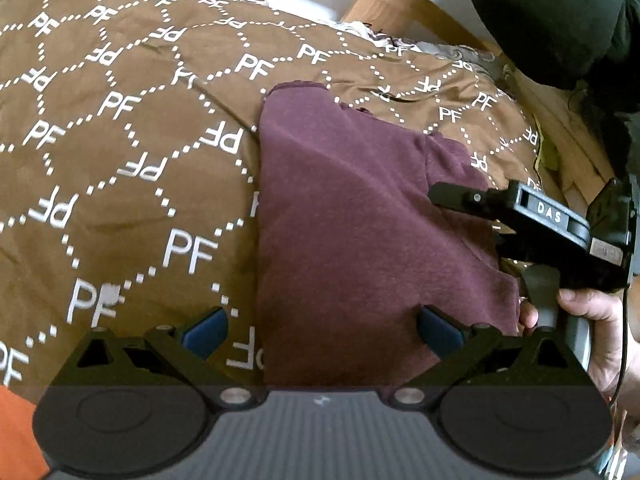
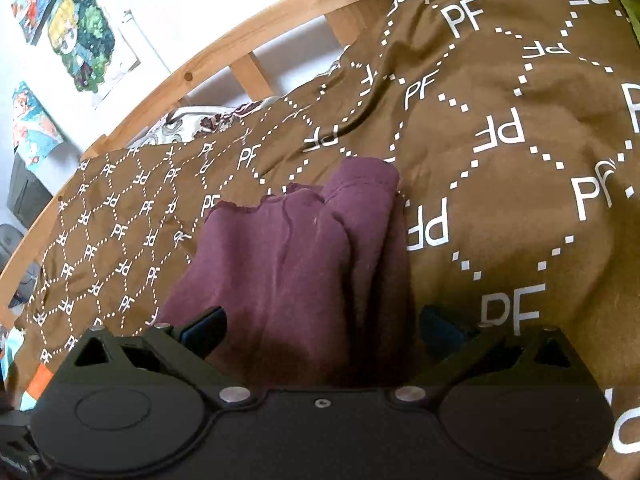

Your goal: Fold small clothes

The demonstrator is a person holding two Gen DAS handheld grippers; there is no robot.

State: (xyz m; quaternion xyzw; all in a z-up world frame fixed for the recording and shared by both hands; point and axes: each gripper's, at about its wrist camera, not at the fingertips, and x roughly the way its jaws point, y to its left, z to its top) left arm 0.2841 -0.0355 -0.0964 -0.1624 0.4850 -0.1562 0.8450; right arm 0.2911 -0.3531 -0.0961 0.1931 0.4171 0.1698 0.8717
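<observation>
1. Altogether one garment is in sight: a maroon garment (image 1: 344, 216), partly folded, lying on the brown bedspread (image 1: 120, 128) printed with white "PF" letters, which covers the bed.
2. Two claws are counted. The left claw (image 1: 322, 330) hovers over the near edge of the maroon garment with its blue-padded fingers (image 1: 206, 334) spread wide apart, holding nothing; one pad is over the bedspread, the other over the cloth.
3. The right claw (image 2: 322, 330) is likewise spread wide and empty, low over the maroon garment's near end. From the left wrist view it reaches in from the garment's right side, its black tip lying against the cloth.
4. One hand (image 1: 592, 332) shows, gripping the right claw's handle, right of the garment.
5. One wooden bed frame (image 2: 248, 32) runs beyond the bedspread, on the far side of the garment.
6. Three colourful pictures (image 2: 80, 36) hang on the wall beyond the frame.
7. One black bundle (image 1: 552, 20) sits beyond the garment, at the bedspread's far right edge.
</observation>
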